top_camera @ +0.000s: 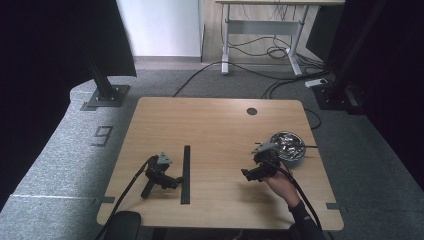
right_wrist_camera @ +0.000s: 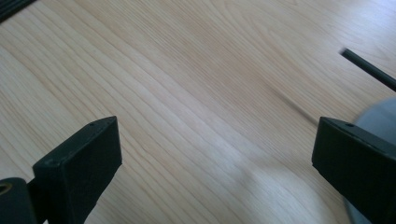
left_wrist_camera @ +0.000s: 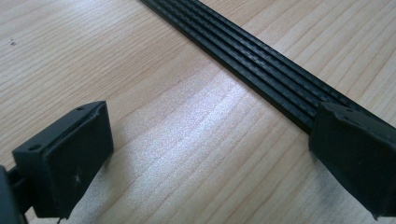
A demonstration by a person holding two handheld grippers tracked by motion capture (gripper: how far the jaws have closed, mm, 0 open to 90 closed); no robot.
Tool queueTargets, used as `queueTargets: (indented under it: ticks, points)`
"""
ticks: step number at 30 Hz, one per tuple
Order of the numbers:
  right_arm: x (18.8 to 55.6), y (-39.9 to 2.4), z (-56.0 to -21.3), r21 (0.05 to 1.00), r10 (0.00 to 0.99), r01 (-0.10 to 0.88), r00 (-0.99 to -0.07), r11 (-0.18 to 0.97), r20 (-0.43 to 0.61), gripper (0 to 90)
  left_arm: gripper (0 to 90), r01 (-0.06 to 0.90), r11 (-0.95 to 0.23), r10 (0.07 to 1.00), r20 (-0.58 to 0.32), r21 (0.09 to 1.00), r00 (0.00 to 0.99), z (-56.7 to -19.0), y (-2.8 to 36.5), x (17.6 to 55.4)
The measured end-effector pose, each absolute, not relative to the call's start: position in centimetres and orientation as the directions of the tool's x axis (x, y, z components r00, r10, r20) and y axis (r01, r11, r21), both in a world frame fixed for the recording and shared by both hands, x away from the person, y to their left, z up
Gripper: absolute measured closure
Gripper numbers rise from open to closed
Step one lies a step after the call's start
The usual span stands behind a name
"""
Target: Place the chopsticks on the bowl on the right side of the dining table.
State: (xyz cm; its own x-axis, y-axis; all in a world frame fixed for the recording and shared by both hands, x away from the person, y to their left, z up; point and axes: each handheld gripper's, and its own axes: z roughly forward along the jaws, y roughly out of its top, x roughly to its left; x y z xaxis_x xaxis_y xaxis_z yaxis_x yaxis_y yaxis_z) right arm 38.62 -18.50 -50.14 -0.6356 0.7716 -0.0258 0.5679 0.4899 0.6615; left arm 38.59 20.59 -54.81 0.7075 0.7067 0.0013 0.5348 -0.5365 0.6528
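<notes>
A long black ribbed strip [top_camera: 186, 174] lies lengthwise on the wooden table [top_camera: 215, 120], left of centre. My left gripper [top_camera: 176, 182] rests on the table beside it, open, with no hand on it. In the left gripper view the strip [left_wrist_camera: 261, 65] runs diagonally and its right jaw sits over the strip's end; bare wood lies between the jaws [left_wrist_camera: 210, 154]. A hand holds my right gripper [top_camera: 247, 173] open above the table, just left of a shiny metal bowl [top_camera: 288, 145]. In the right gripper view the gripper [right_wrist_camera: 215, 163] has only wood between its jaws, and the bowl's grey edge [right_wrist_camera: 380, 116] shows at the right.
A thin black rod [right_wrist_camera: 369, 69] lies on the wood near the bowl. A round cable hole [top_camera: 251, 111] sits at the table's far side. Cables trail from both grippers off the near edge. A black stand foot [top_camera: 106, 95] and floor cables [top_camera: 260, 75] lie beyond the table.
</notes>
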Motion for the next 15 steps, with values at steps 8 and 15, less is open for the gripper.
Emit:
queueTargets:
  ticks: [8, 15]
  points:
    - [39.5, -16.0, -51.0, 0.644, 0.744, 0.562, -0.668, 0.519, -0.018, 1.0, 0.0, 0.535, -0.538, 0.706, 0.002, 0.652, 0.708, -54.8, 20.6, 38.6]
    - [40.4, -13.6, -51.6, 0.632, 0.708, 0.54, -0.705, 0.556, -0.021, 0.9, 0.0, 0.534, -0.538, 0.706, 0.002, 0.652, 0.708, -54.8, 20.6, 38.6]
